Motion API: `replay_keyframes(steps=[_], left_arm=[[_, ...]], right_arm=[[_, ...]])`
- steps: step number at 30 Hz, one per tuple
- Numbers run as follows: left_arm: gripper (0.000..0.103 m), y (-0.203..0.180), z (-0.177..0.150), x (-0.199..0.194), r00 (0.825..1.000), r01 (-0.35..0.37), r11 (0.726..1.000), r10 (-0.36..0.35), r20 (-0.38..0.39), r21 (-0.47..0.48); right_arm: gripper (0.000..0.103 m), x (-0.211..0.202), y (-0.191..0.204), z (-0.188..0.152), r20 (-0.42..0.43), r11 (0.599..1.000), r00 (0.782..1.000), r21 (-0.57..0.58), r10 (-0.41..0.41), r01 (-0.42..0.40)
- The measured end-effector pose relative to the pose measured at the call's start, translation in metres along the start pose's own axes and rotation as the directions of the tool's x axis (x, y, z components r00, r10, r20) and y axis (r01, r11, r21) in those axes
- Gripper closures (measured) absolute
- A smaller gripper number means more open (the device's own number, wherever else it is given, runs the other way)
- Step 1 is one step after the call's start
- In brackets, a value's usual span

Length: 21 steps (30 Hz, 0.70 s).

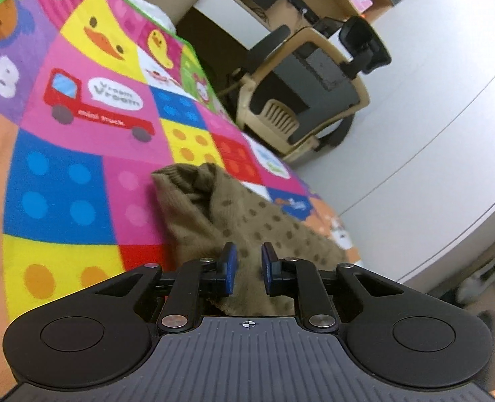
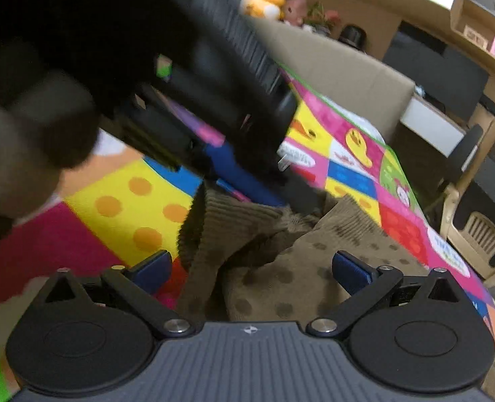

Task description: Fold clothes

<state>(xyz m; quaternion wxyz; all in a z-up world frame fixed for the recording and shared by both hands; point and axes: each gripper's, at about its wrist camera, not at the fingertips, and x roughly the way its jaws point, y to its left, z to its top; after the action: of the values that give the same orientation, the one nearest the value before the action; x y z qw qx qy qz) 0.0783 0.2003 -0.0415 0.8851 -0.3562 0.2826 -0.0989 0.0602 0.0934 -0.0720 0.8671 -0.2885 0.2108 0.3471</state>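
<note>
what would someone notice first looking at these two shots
The bright play mat of coloured squares, ducks and a red truck fills the floor. On it lies a crumpled brown dotted garment, just ahead of both grippers. In the right wrist view, the left gripper looms dark and blurred overhead.

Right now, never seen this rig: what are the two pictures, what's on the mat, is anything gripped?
No robot here. A person holds a two-finger tool in each hand, and each tool carries a fisheye camera looking forward along its fingers. That is why black linkages and blue pads fill the bottom of each picture.

The left-wrist view shows the left tool over a brown dotted garment, its pads a narrow gap apart with cloth seen between them; no pinch is visible.

The right-wrist view shows the right tool wide open above the same garment. The big dark blur at upper left looks like the other tool, close to the lens.

The garment lies crumpled on a colourful play mat. An office chair stands beyond it.
</note>
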Motion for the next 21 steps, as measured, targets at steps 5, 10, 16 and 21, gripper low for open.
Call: replay_keyframes(steps=[5, 10, 16, 21], left_arm=[[0.075, -0.009, 0.002, -0.003, 0.996, 0.082, 0.997, -0.082, 0.023, 0.002], [0.044, -0.019, 0.012, -0.032, 0.99, 0.032, 0.999, -0.033, 0.138, 0.015], [0.02, -0.036, 0.026, -0.063, 0.965, -0.008, 1.0, 0.002, 0.263, 0.021], [0.01, -0.059, 0.026, -0.049, 0.973, 0.002, 0.997, -0.02, 0.228, 0.079]], right_arm=[[0.035, 0.015, 0.01, 0.008, 0.009, 0.999, 0.999, -0.039, -0.037, 0.037], [0.092, 0.001, 0.004, 0.005, 0.056, 0.999, 0.997, 0.019, -0.044, 0.043], [0.096, -0.069, -0.053, 0.009, 0.236, 0.963, 0.956, 0.243, -0.175, 0.116], [0.098, -0.142, -0.148, -0.043, 0.21, 0.837, 0.908, 0.503, -0.362, 0.217]])
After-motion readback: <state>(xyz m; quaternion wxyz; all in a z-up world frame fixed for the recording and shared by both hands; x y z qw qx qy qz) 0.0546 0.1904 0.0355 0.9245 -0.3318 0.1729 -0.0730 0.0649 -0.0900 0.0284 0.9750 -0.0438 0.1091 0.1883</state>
